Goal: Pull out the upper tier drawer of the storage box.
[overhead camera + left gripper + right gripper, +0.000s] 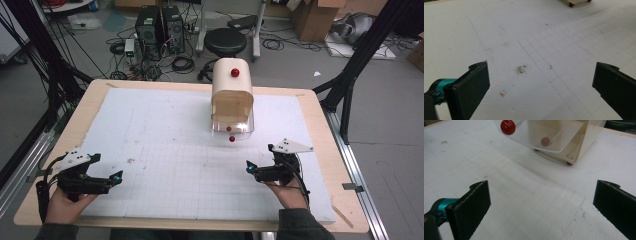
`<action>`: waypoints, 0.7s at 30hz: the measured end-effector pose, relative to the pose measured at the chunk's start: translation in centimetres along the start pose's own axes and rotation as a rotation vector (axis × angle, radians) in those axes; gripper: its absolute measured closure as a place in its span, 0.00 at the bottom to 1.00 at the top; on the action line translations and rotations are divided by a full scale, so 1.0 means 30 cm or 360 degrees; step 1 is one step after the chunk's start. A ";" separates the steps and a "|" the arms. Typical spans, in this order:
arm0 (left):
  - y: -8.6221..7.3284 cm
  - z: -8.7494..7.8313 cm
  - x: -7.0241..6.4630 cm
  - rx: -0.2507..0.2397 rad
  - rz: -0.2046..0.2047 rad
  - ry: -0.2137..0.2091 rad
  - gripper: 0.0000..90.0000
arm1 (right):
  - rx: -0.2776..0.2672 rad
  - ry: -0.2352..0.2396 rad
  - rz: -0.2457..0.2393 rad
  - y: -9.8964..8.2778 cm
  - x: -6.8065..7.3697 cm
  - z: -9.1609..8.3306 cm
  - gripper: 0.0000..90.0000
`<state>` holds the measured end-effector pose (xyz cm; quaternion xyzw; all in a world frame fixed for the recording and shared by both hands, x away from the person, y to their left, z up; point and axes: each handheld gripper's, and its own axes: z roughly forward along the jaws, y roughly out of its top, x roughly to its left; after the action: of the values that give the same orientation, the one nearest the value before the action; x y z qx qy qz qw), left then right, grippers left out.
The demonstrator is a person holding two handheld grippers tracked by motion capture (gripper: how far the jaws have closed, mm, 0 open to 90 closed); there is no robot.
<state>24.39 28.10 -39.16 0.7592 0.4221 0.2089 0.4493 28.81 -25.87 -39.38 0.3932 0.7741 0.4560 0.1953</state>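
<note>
While both hands rest at the near edge of the white foam board (pixel 165 125), the high view puts the cream box (pixel 232 95) toward the far side of that board, a red knob (pixel 235 73) on its top and its clear front flap (pixel 233 129) facing the person; the left gripper (pixel 118 176) lies well apart from the box, near and to its left, and the right gripper (pixel 248 165) sits much closer, on the near side of the box and slightly to its right.

From the left gripper view, the jaws stand wide apart with nothing between them; a dark smudge (pixel 521 69) marks the board ahead, and a corner of the box (pixel 576 2) shows far off.

From the right gripper view, the jaws are likewise spread and empty; the box (pixel 584 140) stands ahead of them, its clear flap (pixel 534 135) carrying a red ball handle (pixel 507 126).
</note>
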 end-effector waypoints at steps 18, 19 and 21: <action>-0.006 0.002 -0.001 0.0002 -0.0006 -0.0011 0.02 | -0.0009 -0.0042 0.0033 -0.063 -0.031 -0.071 0.00; -0.006 0.002 -0.001 0.0002 -0.0005 -0.0012 0.02 | -0.0011 -0.0046 0.0035 -0.064 -0.030 -0.073 0.00; -0.007 0.002 -0.001 0.0003 -0.0004 -0.0012 0.02 | -0.0010 -0.0043 0.0034 -0.066 -0.030 -0.074 0.00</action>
<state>24.31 28.09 -39.36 0.7597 0.4217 0.2052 0.4505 27.03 -28.34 -39.98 0.4070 0.7657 0.4551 0.2023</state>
